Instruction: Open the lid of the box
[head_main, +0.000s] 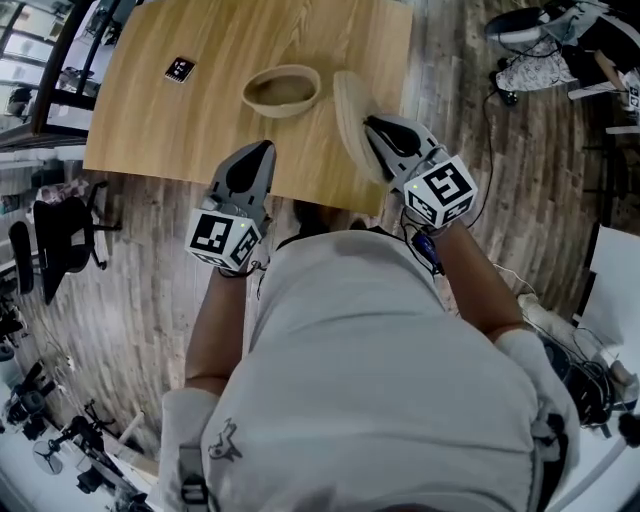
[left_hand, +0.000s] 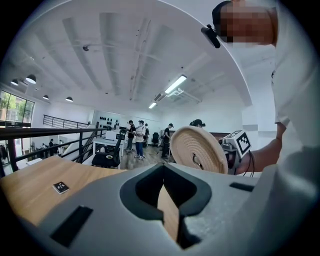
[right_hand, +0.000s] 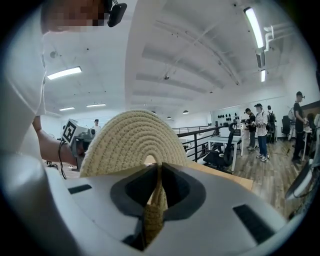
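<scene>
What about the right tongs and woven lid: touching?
Touching. The right gripper view shows the right tongs clamped on the rim of the woven lid.

A pale wood worktop (head_main: 150, 100) is set on a grey-brown plank floor (head_main: 480, 130), with a black office chair (head_main: 55, 240) parked alongside. The white ceiling (left_hand: 115, 50) is lit by strip lights (left_hand: 175, 84). A black railing (left_hand: 50, 132), big windows (left_hand: 12, 107) and a few people (left_hand: 136, 137) can be seen further back.
</scene>
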